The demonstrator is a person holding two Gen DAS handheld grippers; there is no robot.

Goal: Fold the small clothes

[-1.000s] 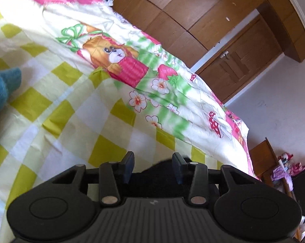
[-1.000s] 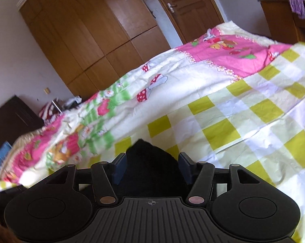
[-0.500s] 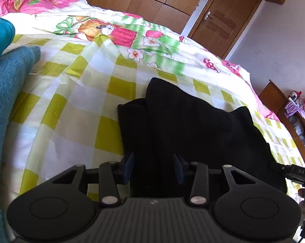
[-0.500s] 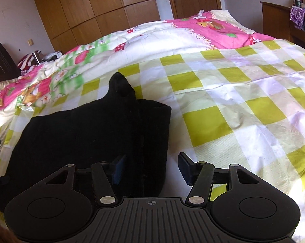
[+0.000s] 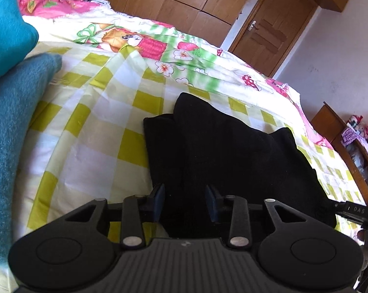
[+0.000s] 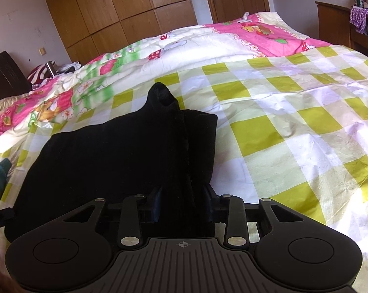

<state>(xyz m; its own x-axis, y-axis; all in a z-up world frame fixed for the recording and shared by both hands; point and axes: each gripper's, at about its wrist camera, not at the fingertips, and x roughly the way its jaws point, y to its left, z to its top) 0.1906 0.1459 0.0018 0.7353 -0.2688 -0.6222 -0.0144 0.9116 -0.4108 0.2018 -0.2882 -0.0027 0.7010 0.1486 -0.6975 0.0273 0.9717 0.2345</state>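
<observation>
A black garment [image 5: 223,151] lies folded on the yellow-checked bed cover [image 5: 91,131]; it also shows in the right wrist view [image 6: 125,151]. My left gripper [image 5: 184,204] is over its near left edge, fingers apart with black cloth between them. My right gripper [image 6: 182,204] is at its near right edge, fingers apart around a fold of the cloth. Whether either gripper pinches the cloth is not visible.
Teal knit clothes [image 5: 10,112] lie at the left of the bed. A cartoon-print quilt [image 6: 208,41] covers the far side. A wooden wardrobe [image 6: 115,12] and door [image 5: 269,34] stand behind. A wooden shelf [image 5: 342,141] with toys is at the right.
Both grippers have drawn back and tilted down. The black garment, first bunched between the fingers, now lies spread on the bed in front of them.
</observation>
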